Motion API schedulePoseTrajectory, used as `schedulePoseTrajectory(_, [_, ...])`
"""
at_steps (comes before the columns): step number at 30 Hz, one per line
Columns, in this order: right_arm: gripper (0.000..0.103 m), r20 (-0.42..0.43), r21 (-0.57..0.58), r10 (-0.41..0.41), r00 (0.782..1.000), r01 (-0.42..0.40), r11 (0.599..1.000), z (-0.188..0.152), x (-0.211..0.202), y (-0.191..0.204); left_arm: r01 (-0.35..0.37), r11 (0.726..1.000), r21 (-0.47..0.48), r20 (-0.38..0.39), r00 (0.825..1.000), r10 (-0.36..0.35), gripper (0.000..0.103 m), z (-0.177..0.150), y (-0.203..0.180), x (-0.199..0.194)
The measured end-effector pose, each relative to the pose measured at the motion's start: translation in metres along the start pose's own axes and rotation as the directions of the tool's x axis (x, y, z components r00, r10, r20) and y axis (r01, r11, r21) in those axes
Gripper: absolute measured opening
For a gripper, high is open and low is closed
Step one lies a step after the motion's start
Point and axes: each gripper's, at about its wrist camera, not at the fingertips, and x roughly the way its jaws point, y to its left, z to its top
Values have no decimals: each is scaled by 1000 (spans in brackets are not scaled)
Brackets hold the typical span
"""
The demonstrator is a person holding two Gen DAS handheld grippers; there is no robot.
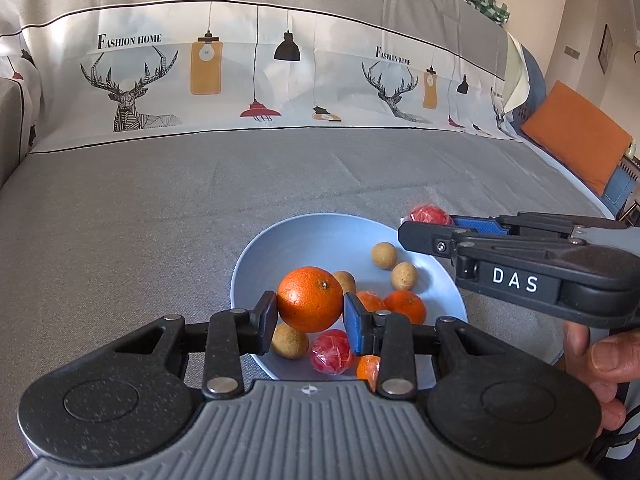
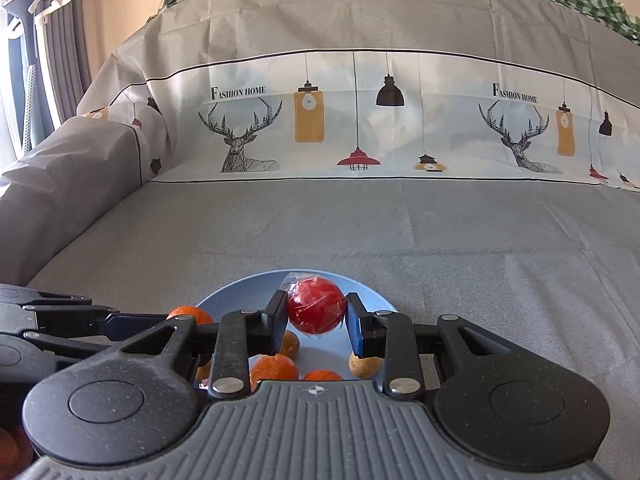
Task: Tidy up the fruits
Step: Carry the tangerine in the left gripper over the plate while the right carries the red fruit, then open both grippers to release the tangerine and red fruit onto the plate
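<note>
A light blue plate [image 1: 304, 236] lies on the grey sofa seat with several fruits in it. My left gripper [image 1: 310, 306] is shut on a large orange [image 1: 310, 298], held over the plate's near side. Under it lie small oranges [image 1: 406, 306], brown longans [image 1: 384, 255] and a wrapped red fruit [image 1: 332, 351]. My right gripper [image 2: 317, 316] is shut on another plastic-wrapped red fruit [image 2: 317, 305], held above the plate [image 2: 376, 298]. In the left wrist view the right gripper [image 1: 430, 226] reaches in from the right, the red fruit [image 1: 427, 215] at its tips.
The sofa's backrest is draped in a printed cloth [image 1: 248, 76] with deer and lamps. An orange cushion [image 1: 578, 140] leans at the far right. A hand [image 1: 600, 364] holds the right gripper's handle. A padded armrest [image 2: 68, 184] rises at the left.
</note>
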Motion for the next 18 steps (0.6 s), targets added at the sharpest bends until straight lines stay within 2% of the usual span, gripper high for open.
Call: schedulePoseTrajectory(18, [32,-19,-6,-6,1000,5,1000,-3,3,1,8,1000,-7,-5,1000,-8,40,0,-1,-1])
